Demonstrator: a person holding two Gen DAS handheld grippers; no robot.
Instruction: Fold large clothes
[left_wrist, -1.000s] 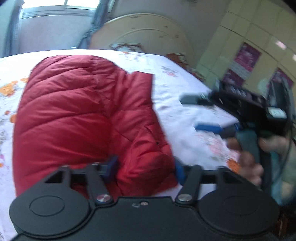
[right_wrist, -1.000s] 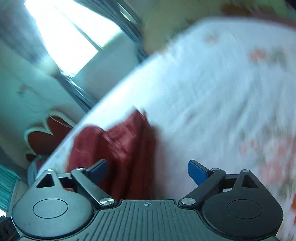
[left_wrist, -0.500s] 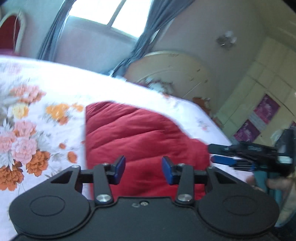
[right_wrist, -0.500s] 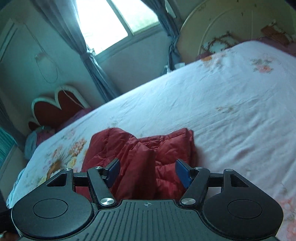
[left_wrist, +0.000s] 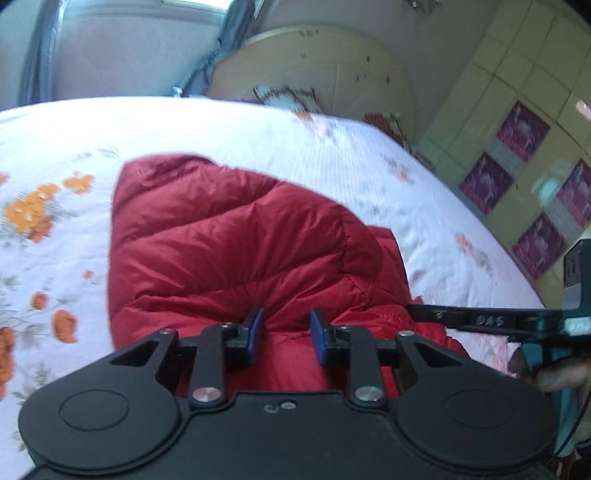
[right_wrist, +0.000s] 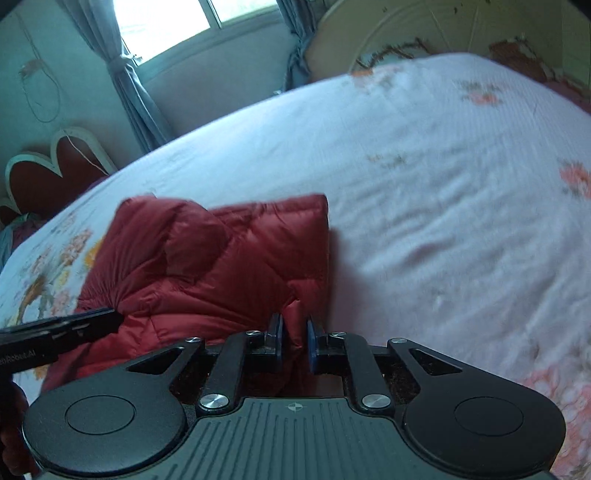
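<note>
A red puffy jacket (left_wrist: 229, 240) lies folded in a thick bundle on the flowered bed sheet (left_wrist: 332, 147). My left gripper (left_wrist: 286, 330) is at its near edge, jaws closing, and a bulge of red fabric is squeezed between the blue pads. In the right wrist view the same jacket (right_wrist: 207, 258) fills the left half. My right gripper (right_wrist: 294, 334) is at its near right corner, jaws closing to a narrow gap with a ridge of fabric pinched in it. Each gripper shows in the other's view: the right gripper (left_wrist: 480, 319) and the left gripper (right_wrist: 74, 325).
The bed sheet (right_wrist: 443, 184) stretches bare to the right of the jacket. A cream headboard (left_wrist: 314, 70) stands at the bed's far end, with a tiled wall (left_wrist: 517, 147) to the right. A curtain (right_wrist: 125, 81) and a heart-shaped red backrest (right_wrist: 48, 166) stand beyond the left side.
Both grippers came down to the jacket's near edge and their jaws narrowed from wide apart onto folds of red fabric. The right wrist view swung and steadied.
</note>
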